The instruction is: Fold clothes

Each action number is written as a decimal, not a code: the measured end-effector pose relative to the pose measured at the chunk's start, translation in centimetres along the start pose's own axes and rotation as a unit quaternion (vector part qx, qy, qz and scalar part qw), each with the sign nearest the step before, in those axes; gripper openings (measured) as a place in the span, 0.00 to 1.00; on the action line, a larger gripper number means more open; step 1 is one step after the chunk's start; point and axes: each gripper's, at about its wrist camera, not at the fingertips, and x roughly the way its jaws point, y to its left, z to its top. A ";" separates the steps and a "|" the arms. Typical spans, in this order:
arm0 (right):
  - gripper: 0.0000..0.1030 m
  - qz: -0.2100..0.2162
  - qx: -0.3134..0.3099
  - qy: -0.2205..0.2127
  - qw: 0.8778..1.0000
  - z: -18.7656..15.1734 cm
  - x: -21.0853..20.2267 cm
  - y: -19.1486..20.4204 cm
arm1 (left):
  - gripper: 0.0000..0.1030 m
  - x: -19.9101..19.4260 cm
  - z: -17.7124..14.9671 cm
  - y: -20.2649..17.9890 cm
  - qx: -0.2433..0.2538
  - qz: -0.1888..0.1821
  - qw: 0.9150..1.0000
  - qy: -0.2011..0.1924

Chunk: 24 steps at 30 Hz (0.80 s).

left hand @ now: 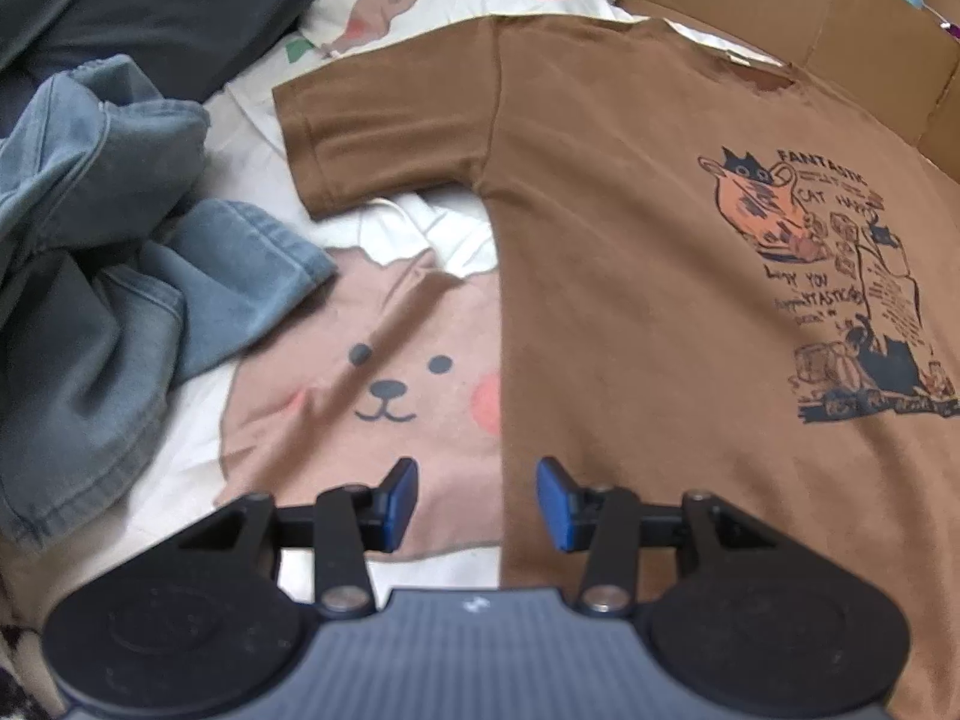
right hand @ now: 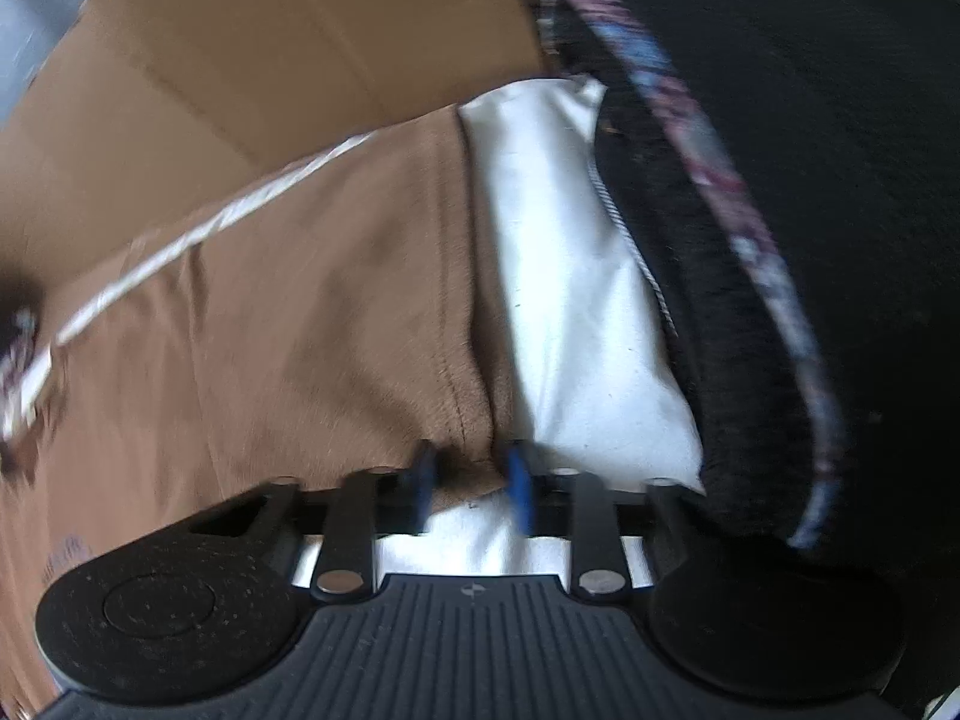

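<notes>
Left wrist view: bedsheet (left hand: 252,120) with a bear-face print carries a brown T-shirt (left hand: 630,300) spread flat, its cat graphic facing up, beside crumpled blue jeans (left hand: 102,276). Above the shirt's side edge, the left gripper (left hand: 477,501) has its jaws spread, holding nothing. The right gripper (right hand: 471,483) pinches the shirt's hem edge.

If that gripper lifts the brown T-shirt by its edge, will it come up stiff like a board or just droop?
It would probably droop: the brown T-shirt lies flat and follows the bedding, and its hem bunches between the right gripper fingers. It looks thin, so likely light. Lifted from one edge only, the rest would probably drag and wrinkle; the left gripper hangs open over the other side.
</notes>
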 end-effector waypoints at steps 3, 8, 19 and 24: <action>0.05 -0.009 -0.025 -0.008 1.000 0.0 -0.3 0.7 | 0.45 0.1 -0.1 -0.5 0.002 -0.005 1.000 0.002; 0.05 -0.041 -0.063 -0.036 0.997 -0.1 -0.6 2.1 | 0.46 0.6 -0.4 -1.2 0.006 -0.010 1.000 0.015; 0.17 -0.081 -0.099 -0.012 0.992 1.8 0.0 1.1 | 0.49 1.5 -2.4 -1.7 0.020 -0.006 0.998 0.061; 0.22 -0.103 -0.102 -0.019 0.989 1.3 -1.8 1.8 | 0.49 1.0 -3.1 -1.5 0.020 -0.005 0.998 0.063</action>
